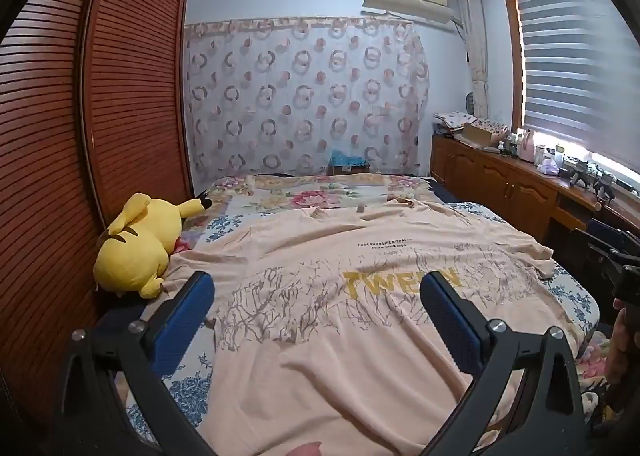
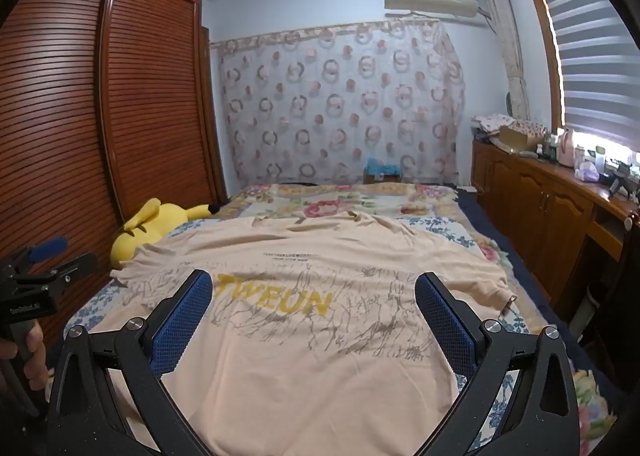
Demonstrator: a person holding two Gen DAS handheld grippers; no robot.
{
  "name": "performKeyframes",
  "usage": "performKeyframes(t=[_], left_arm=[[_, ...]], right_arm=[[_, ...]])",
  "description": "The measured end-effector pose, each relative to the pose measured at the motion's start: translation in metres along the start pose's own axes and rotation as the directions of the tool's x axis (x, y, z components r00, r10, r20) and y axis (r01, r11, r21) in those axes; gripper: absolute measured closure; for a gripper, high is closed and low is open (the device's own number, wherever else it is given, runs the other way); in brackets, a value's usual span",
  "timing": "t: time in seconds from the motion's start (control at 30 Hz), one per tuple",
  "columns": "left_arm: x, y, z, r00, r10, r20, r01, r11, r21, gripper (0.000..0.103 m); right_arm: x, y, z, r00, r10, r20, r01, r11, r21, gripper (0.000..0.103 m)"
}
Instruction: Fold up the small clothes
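Floral bed (image 1: 576, 300) carries one peach T-shirt (image 1: 320, 336) and one plush toy (image 1: 140, 248) (yellow); left gripper (image 1: 318, 288) and right gripper (image 2: 314, 288) gape, grasping nothing.

Yellow "TWEUN" printed on the peach T-shirt (image 2: 320, 320), smaller dark lines above it unreadable; gripper body lettering too small

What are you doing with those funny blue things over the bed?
A person holds a pair of tongs in each hand, aimed at a peach T-shirt spread flat on the flowery bed. Both the left tongs and the right tongs are wide open above the shirt, gripping nothing. No fold has been made yet. A yellow plush toy lies beside the shirt, next to the wardrobe.
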State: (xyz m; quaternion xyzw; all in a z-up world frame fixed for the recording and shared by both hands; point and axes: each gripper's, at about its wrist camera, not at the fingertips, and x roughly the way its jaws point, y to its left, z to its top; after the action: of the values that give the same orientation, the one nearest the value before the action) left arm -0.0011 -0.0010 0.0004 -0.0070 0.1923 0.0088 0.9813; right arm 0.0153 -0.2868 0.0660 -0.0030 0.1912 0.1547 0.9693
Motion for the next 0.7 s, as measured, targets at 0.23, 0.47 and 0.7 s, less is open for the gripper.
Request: performKeyframes(t=[0.23,0.47,0.7], left_arm=[[0.0002,0.0002,0.0001,1.000,-0.004,-0.005,0.004,1.000,-0.005,0.000],[0.0003,0.0005,0.0001,1.000,-0.005,-0.003,0.005,1.000,-0.007,0.000],[0.0003,0.0004,0.0001,1.000,-0.005,-0.003,0.005,1.000,-0.007,0.000]], right_arm=[[0.0000,0.0001,-0.0004,1.000,0.000,-0.001,0.000,1.000,-0.005,0.000],[-0.0003,0.0006,-0.0006,1.000,0.000,0.000,0.000,1.000,-0.004,0.000],[-0.0005,0.0014,-0.0006,1.000,-0.002,-0.001,0.002,1.000,-0.005,0.000]])
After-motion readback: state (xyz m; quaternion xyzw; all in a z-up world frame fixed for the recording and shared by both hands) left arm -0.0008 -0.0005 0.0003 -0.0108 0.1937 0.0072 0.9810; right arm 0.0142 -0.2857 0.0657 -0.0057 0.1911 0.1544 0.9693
